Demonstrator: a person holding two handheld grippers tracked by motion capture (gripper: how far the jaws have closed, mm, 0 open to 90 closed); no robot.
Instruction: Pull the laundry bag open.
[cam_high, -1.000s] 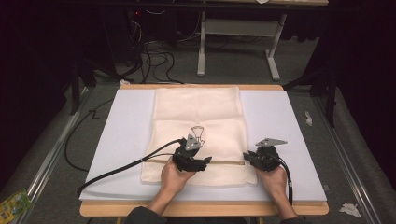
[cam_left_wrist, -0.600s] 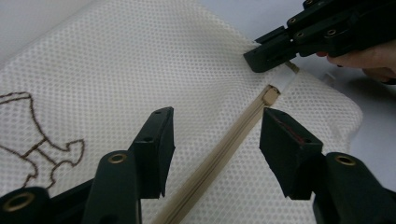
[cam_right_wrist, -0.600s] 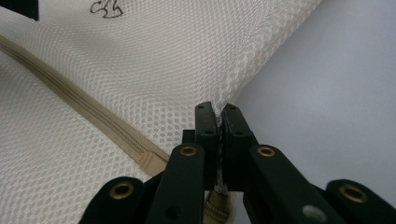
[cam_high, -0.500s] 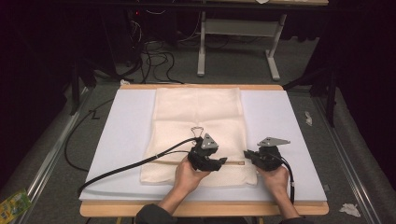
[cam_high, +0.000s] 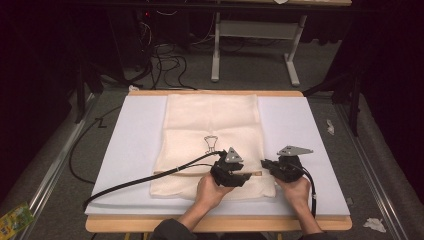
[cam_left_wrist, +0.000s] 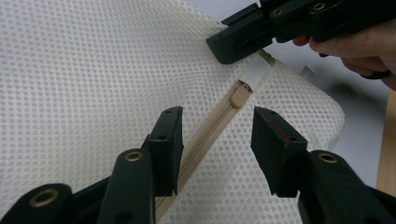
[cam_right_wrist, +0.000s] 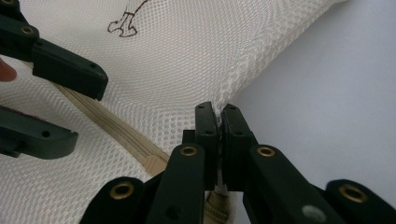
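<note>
Nearest the person's edge of the tabletop (cam_high: 125, 220), both hands work at the near end of the cream mesh bag (cam_high: 212, 125), which lies flat on a white mat (cam_high: 135, 145) that covers most of the tabletop. On that bag, close to its near hem, a tan zipper (cam_left_wrist: 205, 135) runs crosswise. The left gripper (cam_high: 239, 176) stands over the zipper with its jaws apart, one on each side of the zipper's teeth, and they have just been closing; the teeth lie between them, not yet pinched. Just beyond its jaws in the left gripper view sits the tan zipper pull (cam_left_wrist: 240, 94) beside a white tab (cam_left_wrist: 258, 72) at the zipper's end. The right gripper (cam_high: 266, 165) is at the bag's near right corner, its jaws pressed together on the mesh edge there, with the fabric drawn up into a small ridge between them in the right gripper view. Farther up the bag, past the left gripper, a dark line drawing (cam_high: 211, 143) is printed on the mesh. Beyond the bag's far end the floor carries loose cables (cam_high: 165, 55) and a grey table frame (cam_high: 255, 40)
</note>
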